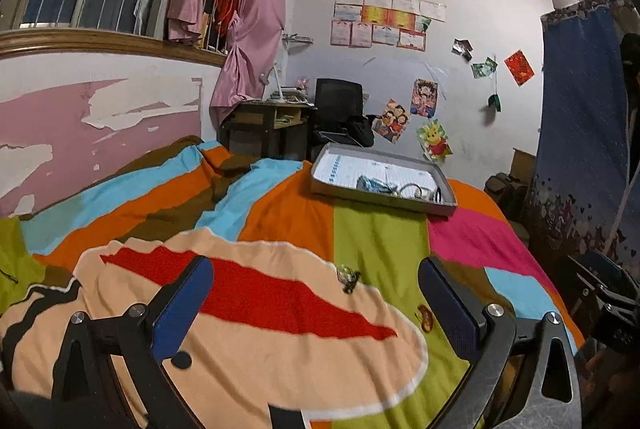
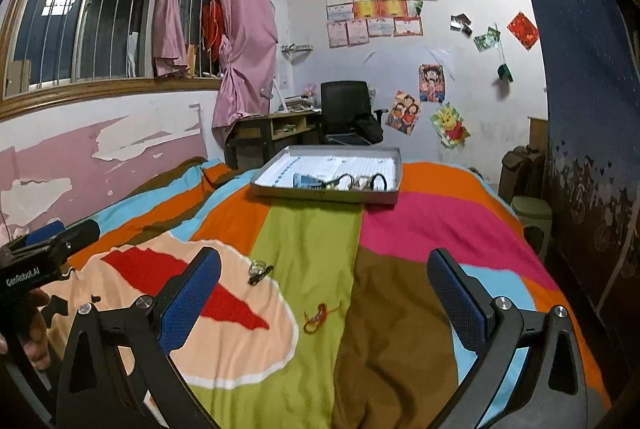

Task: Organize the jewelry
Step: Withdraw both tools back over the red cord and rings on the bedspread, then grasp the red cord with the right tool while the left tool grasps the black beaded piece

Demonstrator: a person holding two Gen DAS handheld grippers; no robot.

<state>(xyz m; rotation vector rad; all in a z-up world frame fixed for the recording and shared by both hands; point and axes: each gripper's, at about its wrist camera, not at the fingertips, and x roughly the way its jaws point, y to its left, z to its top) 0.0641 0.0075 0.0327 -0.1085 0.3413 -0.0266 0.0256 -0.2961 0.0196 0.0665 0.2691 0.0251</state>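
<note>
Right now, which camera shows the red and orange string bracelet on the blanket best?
The right wrist view: the string bracelet lies unobstructed on the green stripe, loops and loose ends visible. In the left wrist view it sits squeezed against the left gripper's right finger, small and blurred.

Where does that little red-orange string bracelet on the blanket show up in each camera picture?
Left wrist view: the bracelet lies low and right, just inside the right finger, on the peach patch's edge.
Right wrist view: it lies near the centre, on the green stripe.
Shared landmark: the grey tray further up the bed.
</note>
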